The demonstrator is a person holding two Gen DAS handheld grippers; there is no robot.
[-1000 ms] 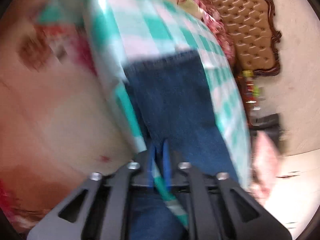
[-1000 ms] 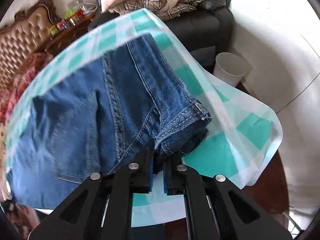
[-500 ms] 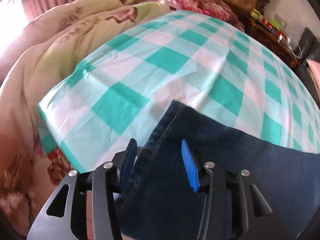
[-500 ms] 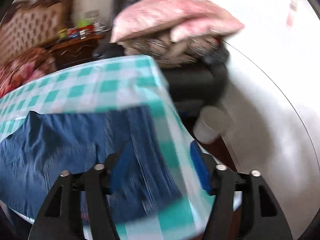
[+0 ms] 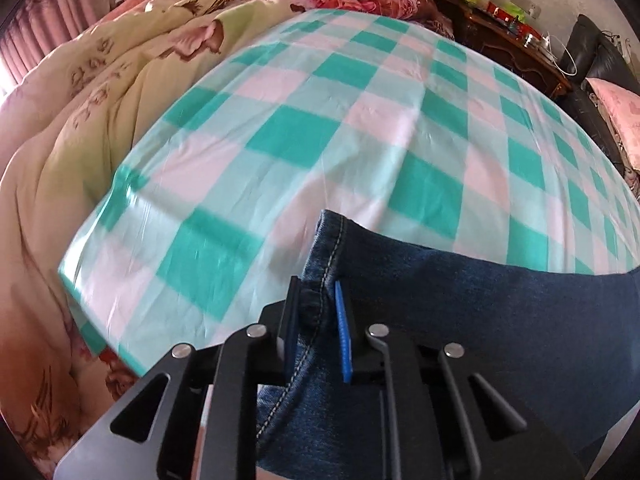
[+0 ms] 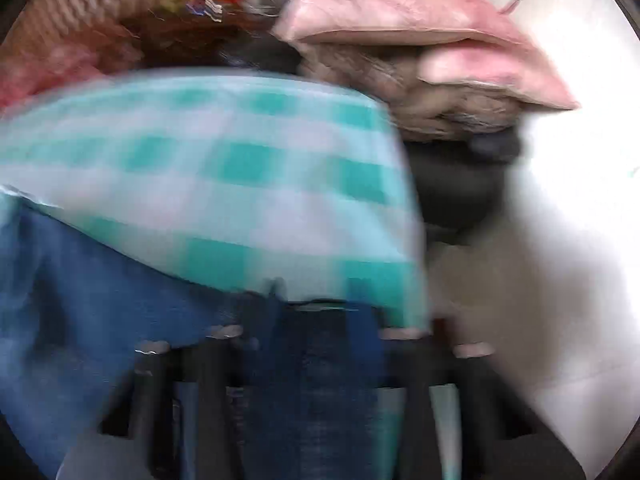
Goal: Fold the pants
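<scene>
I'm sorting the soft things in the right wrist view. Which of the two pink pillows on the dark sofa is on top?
The larger pink pillow is on top. It spreads wide across the pile, while the smaller pink pillow sticks out beneath its right end, resting on the bundled fabric.

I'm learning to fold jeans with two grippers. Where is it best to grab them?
Probably by the stitched edge of the jeans, from the near side: the seam is thick and raised off the checked cloth. The left gripper is closing on it there.

A worktop covered by a green-and-white checked cloth [image 5: 360,128] carries the blue denim pants [image 5: 500,320], which lie flat on it, their seamed edge running in between the left jaws.
</scene>
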